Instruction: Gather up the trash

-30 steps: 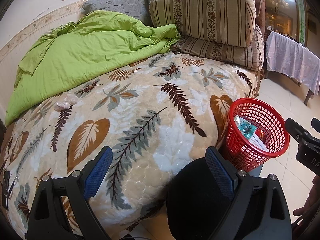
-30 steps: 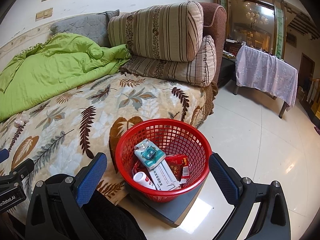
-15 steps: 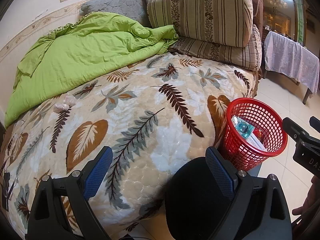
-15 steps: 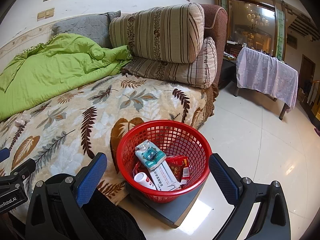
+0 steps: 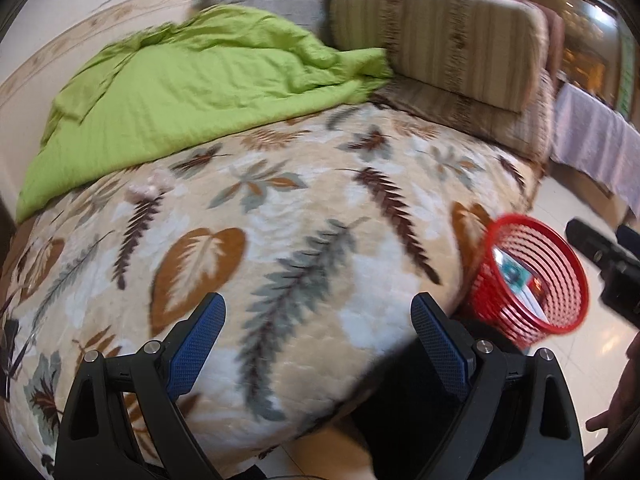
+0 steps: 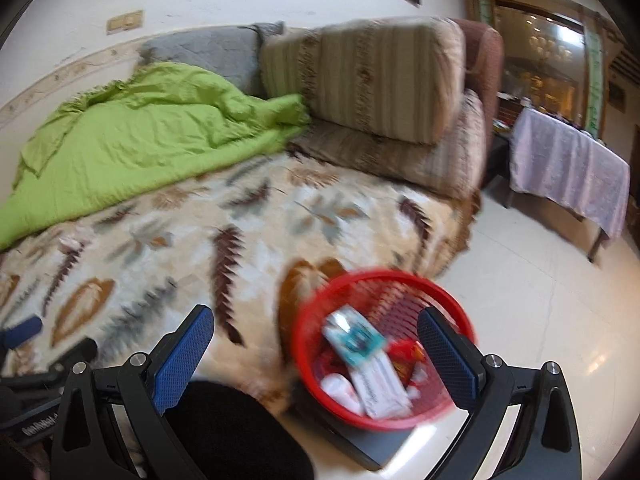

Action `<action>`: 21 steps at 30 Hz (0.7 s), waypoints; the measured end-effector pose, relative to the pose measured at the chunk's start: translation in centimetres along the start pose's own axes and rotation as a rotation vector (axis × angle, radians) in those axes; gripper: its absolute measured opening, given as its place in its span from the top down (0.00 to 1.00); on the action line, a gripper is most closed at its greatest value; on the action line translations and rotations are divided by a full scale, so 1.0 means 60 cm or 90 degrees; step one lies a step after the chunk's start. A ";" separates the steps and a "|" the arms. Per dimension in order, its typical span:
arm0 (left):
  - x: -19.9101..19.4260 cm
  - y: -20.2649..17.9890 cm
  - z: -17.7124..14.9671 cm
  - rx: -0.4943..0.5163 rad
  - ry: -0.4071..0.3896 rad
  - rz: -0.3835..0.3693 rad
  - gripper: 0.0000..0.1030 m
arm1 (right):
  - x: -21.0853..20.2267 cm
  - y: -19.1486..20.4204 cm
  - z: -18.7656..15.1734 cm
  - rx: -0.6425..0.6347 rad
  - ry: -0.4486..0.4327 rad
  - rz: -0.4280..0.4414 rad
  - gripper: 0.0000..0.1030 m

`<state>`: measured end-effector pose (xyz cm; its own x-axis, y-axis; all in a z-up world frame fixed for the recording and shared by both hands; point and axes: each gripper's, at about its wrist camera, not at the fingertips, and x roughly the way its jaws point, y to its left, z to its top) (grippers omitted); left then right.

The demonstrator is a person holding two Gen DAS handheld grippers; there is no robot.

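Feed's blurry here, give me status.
Left gripper and right gripper open, empty. Tissue wad on bed, by green quilt. Basket holds trash. Path clear.

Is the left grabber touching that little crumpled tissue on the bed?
Apart. In the left wrist view the left gripper is open and empty near the bed's front edge, while the crumpled tissue lies far up the leaf-patterned blanket, with bare blanket between them.

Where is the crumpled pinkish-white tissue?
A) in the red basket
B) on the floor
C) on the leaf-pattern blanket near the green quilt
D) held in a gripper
C: the crumpled pinkish-white tissue lies on the leaf-pattern blanket just below the green quilt, far from the red mesh basket.
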<state>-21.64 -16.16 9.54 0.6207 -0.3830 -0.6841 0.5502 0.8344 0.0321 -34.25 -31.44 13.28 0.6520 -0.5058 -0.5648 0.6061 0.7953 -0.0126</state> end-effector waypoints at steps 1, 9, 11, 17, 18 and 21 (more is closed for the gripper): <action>0.002 0.016 0.003 -0.015 -0.002 0.010 0.09 | 0.001 0.012 0.009 -0.006 -0.009 0.009 0.00; 0.029 0.150 0.015 -0.110 0.008 0.103 0.09 | 0.037 0.148 0.074 -0.065 -0.060 0.109 0.00; 0.044 0.189 0.014 -0.133 0.023 0.127 0.09 | 0.066 0.189 0.080 -0.079 -0.048 0.143 0.00; 0.130 0.302 0.009 -0.190 0.096 0.233 0.09 | 0.202 0.321 0.072 -0.142 0.013 0.205 0.00; 0.151 0.318 0.011 -0.197 0.116 0.244 0.09 | 0.231 0.343 0.070 -0.149 0.031 0.208 0.00; 0.207 0.355 0.015 -0.218 0.163 0.242 0.09 | 0.313 0.402 0.059 -0.167 0.088 0.208 0.00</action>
<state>-1.68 -3.53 2.38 0.5615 0.0414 -0.8265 0.0756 0.9920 0.1011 -5.78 -22.92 5.29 0.7122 -0.1780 -0.6791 0.2302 0.9731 -0.0137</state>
